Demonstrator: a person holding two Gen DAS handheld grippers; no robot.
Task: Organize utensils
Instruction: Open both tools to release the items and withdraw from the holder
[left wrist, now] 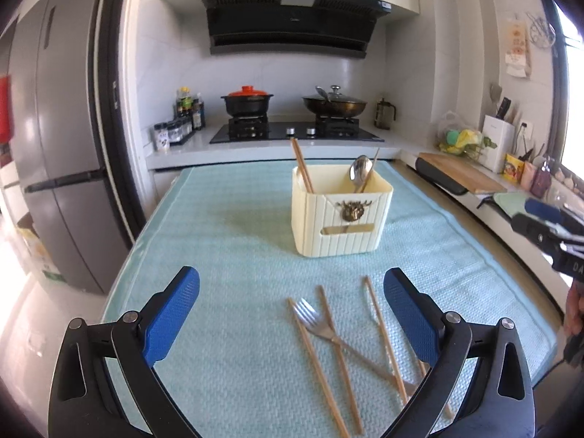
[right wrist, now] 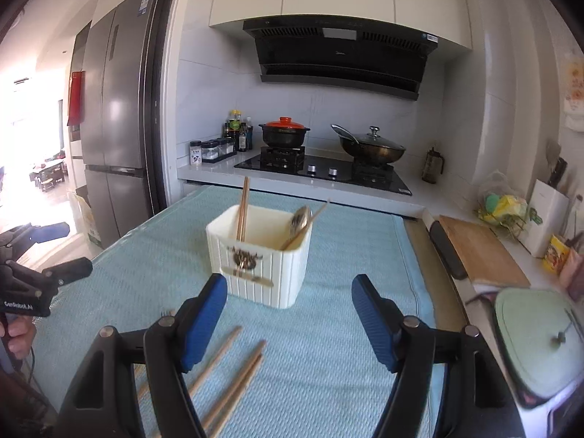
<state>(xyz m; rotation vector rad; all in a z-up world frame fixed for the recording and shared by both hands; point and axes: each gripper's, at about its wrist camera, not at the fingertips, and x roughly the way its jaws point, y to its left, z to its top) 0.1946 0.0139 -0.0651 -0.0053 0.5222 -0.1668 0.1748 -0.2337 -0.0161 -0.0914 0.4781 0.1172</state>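
Note:
A cream utensil holder (left wrist: pixel 341 215) stands on the light blue mat (left wrist: pixel 226 241); it holds chopsticks (left wrist: pixel 302 166) and a spoon (left wrist: pixel 358 171). Several wooden chopsticks (left wrist: pixel 337 350) and a steel fork (left wrist: pixel 317 323) lie crossed on the mat near me. My left gripper (left wrist: pixel 291 314) is open and empty above them. In the right wrist view the holder (right wrist: pixel 261 255) sits ahead, loose chopsticks (right wrist: pixel 233 383) lie low left, and my right gripper (right wrist: pixel 288 319) is open and empty. The left gripper also shows at that view's left edge (right wrist: pixel 36 266).
Behind the mat is a stove (left wrist: pixel 295 131) with a red-lidded pot (left wrist: pixel 248 100) and a wok (left wrist: pixel 334 104). A fridge (left wrist: pixel 54 146) stands left. A cutting board (right wrist: pixel 481 252) and a green lidded pot (right wrist: pixel 540 339) sit on the right counter.

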